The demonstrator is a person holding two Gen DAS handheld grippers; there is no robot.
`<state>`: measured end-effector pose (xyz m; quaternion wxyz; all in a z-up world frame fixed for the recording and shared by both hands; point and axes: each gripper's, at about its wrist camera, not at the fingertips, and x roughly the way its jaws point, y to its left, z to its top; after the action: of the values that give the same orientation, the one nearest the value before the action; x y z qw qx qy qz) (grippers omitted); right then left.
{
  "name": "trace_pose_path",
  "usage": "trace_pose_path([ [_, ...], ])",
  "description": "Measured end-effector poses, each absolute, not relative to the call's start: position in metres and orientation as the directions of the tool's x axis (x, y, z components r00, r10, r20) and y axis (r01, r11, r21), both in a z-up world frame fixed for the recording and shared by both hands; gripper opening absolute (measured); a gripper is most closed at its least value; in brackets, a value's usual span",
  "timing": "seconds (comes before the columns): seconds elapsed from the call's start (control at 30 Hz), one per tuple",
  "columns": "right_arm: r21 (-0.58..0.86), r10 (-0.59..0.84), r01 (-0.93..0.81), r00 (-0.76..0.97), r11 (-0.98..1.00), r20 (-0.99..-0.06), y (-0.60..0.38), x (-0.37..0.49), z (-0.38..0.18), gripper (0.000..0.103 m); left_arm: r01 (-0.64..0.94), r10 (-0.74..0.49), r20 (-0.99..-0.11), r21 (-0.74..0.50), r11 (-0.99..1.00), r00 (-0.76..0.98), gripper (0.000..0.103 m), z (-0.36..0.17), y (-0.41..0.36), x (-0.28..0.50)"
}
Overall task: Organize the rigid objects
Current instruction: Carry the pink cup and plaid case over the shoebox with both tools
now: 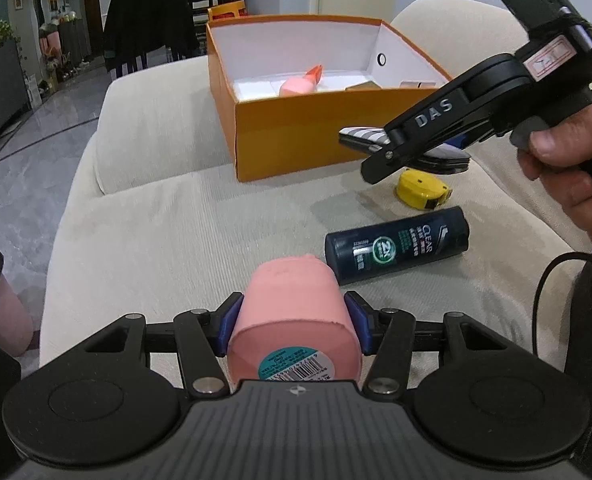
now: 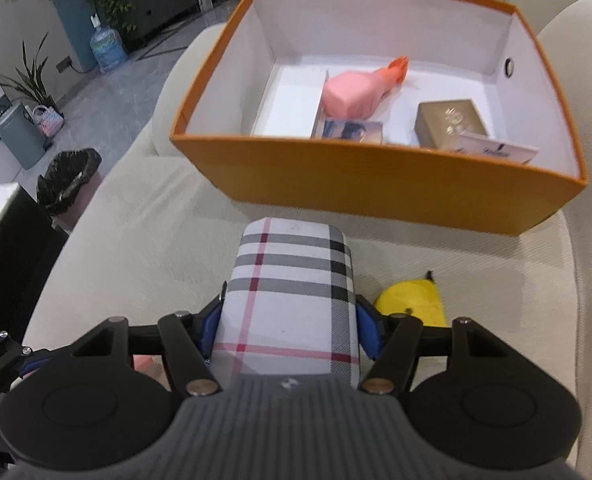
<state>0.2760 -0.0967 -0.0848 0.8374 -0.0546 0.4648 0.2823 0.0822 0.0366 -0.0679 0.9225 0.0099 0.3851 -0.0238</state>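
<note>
Two hand-held grippers: the left hand-held gripper [image 1: 293,322] clamps one pink bottle [image 1: 296,312], the right hand-held gripper [image 2: 287,326] one plaid case [image 2: 291,300]; one dark bottle [image 1: 396,244] reads "CLEAR".

Home living room: beige sofa [image 1: 175,216], dining chairs [image 1: 147,36], potted plants [image 2: 31,76], water jug [image 2: 107,48], tiled floor [image 1: 23,168].

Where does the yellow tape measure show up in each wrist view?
Left wrist view: yellow tape measure right of centre on the cushion, just below the right tool.
Right wrist view: tape measure lower right, beside the plaid case.
Shared landmark: orange box.
</note>
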Motion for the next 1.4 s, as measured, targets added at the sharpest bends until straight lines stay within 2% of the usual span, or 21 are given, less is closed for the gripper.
trace_pose_path([
  [0.77, 0.168, 0.452, -0.502, 0.521, 0.848, -0.724, -0.162, 0.279, -0.018, 0.065, 0.153, -0.1, -0.638, 0.029, 0.988, 0.763, 0.062, 0.007, 0.023, 0.136],
  [1.03, 0.171, 0.454, -0.493, 0.539, 0.853, -0.709, -0.166, 0.297, -0.01, 0.065, 0.188, -0.145, -0.623, 0.004, 0.982, 0.769, 0.062, 0.027, 0.024, 0.187],
  [1.4, 0.148, 0.435, -0.481, 0.565, 0.864, -0.701, -0.158, 0.362, -0.001, 0.065, 0.19, -0.126, -0.649, 0.029, 0.981, 0.75, 0.062, 0.026, 0.028, 0.262],
])
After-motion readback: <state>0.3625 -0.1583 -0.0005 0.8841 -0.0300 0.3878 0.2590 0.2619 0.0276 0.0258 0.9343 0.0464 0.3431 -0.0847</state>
